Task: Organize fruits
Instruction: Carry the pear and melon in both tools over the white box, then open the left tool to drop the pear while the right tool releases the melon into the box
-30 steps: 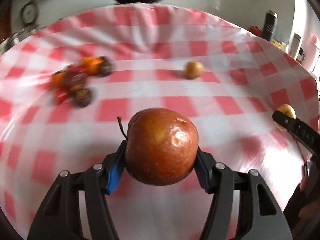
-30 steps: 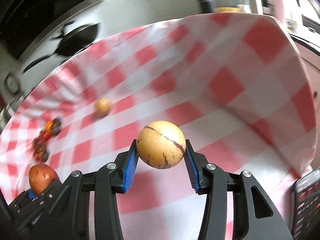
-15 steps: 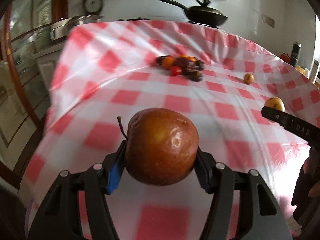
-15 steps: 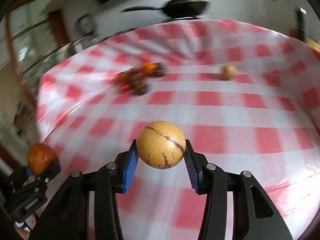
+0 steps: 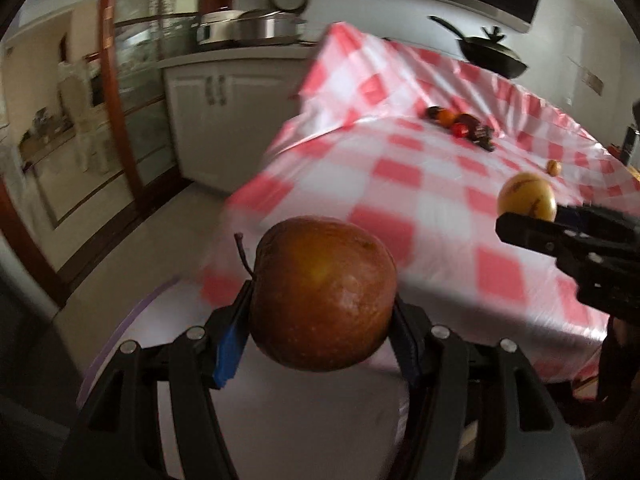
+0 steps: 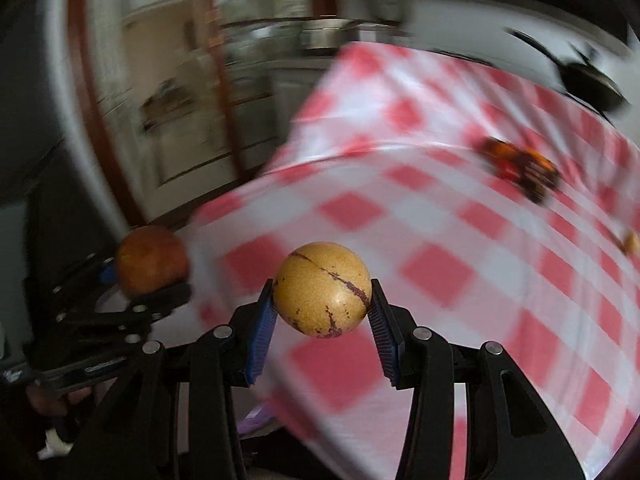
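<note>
My left gripper point(image 5: 320, 340) is shut on a red-brown apple point(image 5: 322, 292) with a stem, held off the table's left corner, above a white surface with a purple rim point(image 5: 300, 420). My right gripper point(image 6: 322, 320) is shut on a round yellow fruit point(image 6: 322, 288) with dark streaks, above the table's near edge. The right gripper with its yellow fruit point(image 5: 526, 200) shows at the right of the left wrist view. The apple point(image 6: 152, 260) shows at the left of the right wrist view. A cluster of small red, orange and dark fruits point(image 5: 460, 126) lies far back on the table. A small yellow fruit point(image 5: 554, 167) lies alone further right.
The table has a red-and-white checked cloth point(image 5: 400, 172) that hangs over its left corner. White cabinets point(image 5: 216, 120) with metal pots point(image 5: 256, 28) stand behind on the left. A black pan point(image 5: 492, 56) sits beyond the table. The floor point(image 5: 132, 248) lies at left.
Both grippers have swung to the left and pulled back toward the table's left corner, still holding their fruits. The fruit cluster now appears farther away and to the right.
</note>
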Action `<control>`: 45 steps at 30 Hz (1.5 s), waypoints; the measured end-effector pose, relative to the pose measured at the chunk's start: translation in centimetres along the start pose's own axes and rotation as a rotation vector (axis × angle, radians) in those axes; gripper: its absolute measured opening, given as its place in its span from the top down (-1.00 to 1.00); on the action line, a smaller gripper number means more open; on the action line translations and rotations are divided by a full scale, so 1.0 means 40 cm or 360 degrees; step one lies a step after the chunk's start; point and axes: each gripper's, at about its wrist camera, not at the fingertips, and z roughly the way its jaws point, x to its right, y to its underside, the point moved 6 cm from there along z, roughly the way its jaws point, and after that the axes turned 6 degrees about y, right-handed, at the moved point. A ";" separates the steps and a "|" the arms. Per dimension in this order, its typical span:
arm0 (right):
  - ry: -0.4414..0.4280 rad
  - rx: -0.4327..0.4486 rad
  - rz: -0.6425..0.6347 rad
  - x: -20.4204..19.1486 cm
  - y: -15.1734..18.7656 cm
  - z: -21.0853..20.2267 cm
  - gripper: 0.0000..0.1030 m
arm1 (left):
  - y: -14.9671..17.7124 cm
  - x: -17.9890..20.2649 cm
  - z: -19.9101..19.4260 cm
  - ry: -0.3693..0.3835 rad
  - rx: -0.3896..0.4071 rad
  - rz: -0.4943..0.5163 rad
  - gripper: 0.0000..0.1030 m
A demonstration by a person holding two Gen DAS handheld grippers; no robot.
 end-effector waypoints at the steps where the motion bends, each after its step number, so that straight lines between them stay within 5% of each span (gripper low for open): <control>1: -0.0061 0.0003 -0.0096 -0.058 0.003 0.002 0.12 | 0.019 -0.025 -0.008 -0.0027 -0.0005 -0.0031 -0.20; 10: -0.0454 -0.0225 -0.0758 -0.402 0.147 0.085 0.12 | 0.246 -0.288 -0.033 -0.0366 -0.0188 -0.0454 -0.20; 15: -0.0537 -0.0434 -0.1020 -0.503 0.260 0.172 0.12 | 0.331 -0.332 0.008 -0.0430 -0.0331 -0.0523 -0.20; 19: -0.0551 -0.0600 -0.1047 -0.521 0.315 0.245 0.12 | 0.394 -0.357 0.053 -0.0464 -0.0468 -0.0614 -0.20; 28: -0.0482 -0.0774 -0.1221 -0.546 0.432 0.336 0.12 | 0.385 -0.362 0.073 -0.0722 -0.0540 -0.0384 -0.11; 35: -0.0485 -0.0780 -0.1214 -0.522 0.439 0.318 0.10 | 0.391 -0.362 0.107 -0.0749 -0.0637 -0.0275 -0.15; 36: -0.0486 -0.0785 -0.1217 -0.522 0.439 0.317 0.05 | 0.391 -0.364 0.108 -0.0751 -0.0638 -0.0279 -0.21; 38: -0.0481 -0.0770 -0.1215 -0.520 0.434 0.313 -0.46 | 0.390 -0.366 0.102 -0.0753 -0.0626 -0.0306 -0.41; 40: -0.0510 -0.0734 -0.1188 -0.521 0.417 0.307 -0.69 | 0.380 -0.361 0.092 -0.0753 -0.0595 -0.0305 -0.70; 45: -0.0472 -0.0673 -0.1180 -0.510 0.393 0.282 -0.69 | 0.363 -0.331 0.085 -0.0739 -0.0534 -0.0207 -0.93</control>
